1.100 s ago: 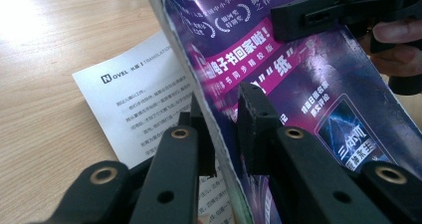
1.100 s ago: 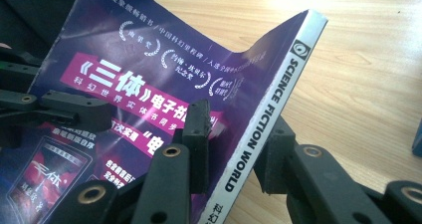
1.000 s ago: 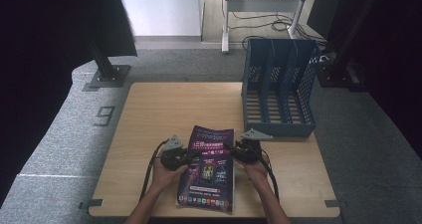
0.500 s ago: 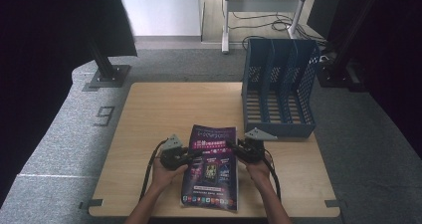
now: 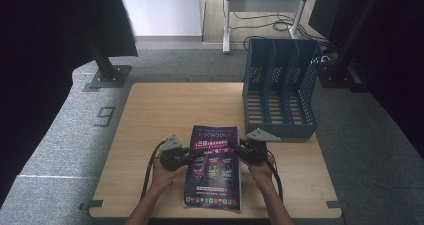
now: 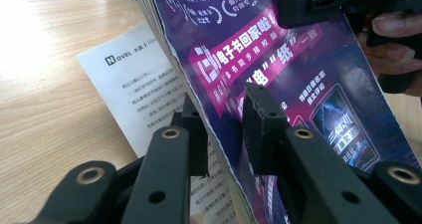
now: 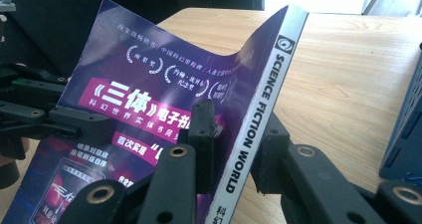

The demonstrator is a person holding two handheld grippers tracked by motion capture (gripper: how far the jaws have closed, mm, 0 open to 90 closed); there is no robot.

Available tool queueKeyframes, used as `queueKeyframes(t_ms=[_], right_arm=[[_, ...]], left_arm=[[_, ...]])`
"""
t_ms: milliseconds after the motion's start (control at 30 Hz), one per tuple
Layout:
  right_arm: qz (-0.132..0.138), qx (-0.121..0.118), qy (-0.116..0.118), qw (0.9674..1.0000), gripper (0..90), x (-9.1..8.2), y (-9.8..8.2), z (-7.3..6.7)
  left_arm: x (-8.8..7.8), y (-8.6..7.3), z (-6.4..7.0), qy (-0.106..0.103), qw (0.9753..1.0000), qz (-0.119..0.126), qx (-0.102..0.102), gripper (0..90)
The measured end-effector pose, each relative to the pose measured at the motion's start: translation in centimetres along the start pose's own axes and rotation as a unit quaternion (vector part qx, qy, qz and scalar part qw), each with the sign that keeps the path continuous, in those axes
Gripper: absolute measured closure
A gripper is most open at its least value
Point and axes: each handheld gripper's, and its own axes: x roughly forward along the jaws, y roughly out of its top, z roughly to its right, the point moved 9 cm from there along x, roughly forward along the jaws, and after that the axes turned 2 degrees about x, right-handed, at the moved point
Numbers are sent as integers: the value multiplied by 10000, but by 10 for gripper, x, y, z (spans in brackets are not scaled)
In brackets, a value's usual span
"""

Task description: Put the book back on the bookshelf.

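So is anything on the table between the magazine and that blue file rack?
Nothing visible. The magazine is held at both side edges by the left gripper and right gripper, and the tabletop up to the blue file rack is bare.

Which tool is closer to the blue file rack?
Right. The right tool grips the purple magazine's spine edge just in front of the blue plastic file rack; the left tool holds the far edge.
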Motion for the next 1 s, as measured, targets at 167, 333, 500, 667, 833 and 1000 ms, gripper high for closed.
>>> queueKeyframes(t_ms=[167, 333, 500, 667, 833, 1000], right_arm=[[47, 50, 10, 10000, 743, -2, 2, 0], [61, 46, 3, 10000, 745, -3, 3, 0], [58, 37, 8, 10000, 745, -3, 2, 0], [84, 14, 14, 10000, 747, -4, 4, -1], [93, 21, 6, 10000, 748, -5, 4, 1], [105, 37, -12, 9999, 749, -6, 4, 2]], left_arm=[[0, 1, 1, 65, 10000, -25, 51, 687], [-1, 3, 4, 30, 10000, -1, 72, 749], [-2, 4, 6, 0, 9999, 27, 118, 791], [-3, 5, 6, -5, 9999, 13, 123, 764], [-3, 4, 5, -13, 9999, -5, 120, 740], [-4, 5, 4, 3, 9999, 2, 110, 726]])
